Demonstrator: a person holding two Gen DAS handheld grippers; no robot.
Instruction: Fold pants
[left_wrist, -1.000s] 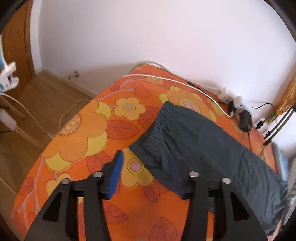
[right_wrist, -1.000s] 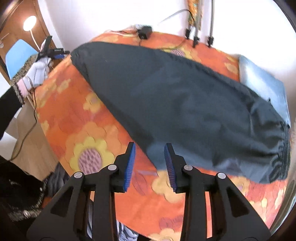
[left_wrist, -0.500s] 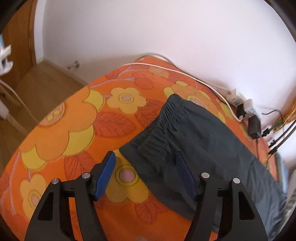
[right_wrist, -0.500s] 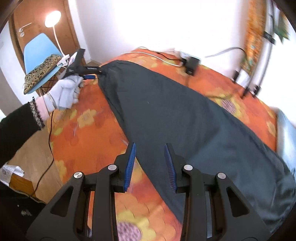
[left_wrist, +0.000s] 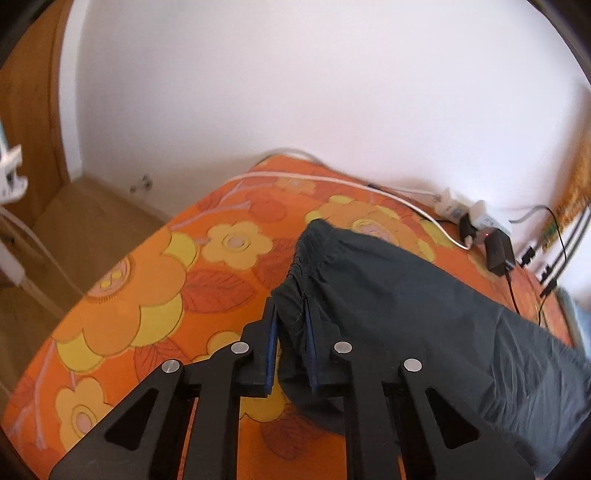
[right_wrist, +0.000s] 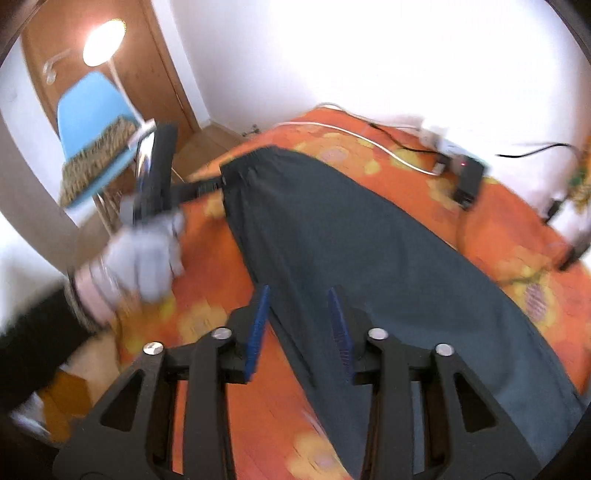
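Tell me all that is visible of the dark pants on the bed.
The pants are dark grey-blue, of thin smooth fabric, with a gathered elastic waistband. They lie flat and stretched long across the orange flowered bedcover. The left gripper is closing on the waistband corner, fabric between its pads. The right gripper, jaws opening, hovers over one long edge.

pants on bed | charger behind pants, by wall

left gripper jaws closing on pants waistband | right gripper jaws opening, apparently empty
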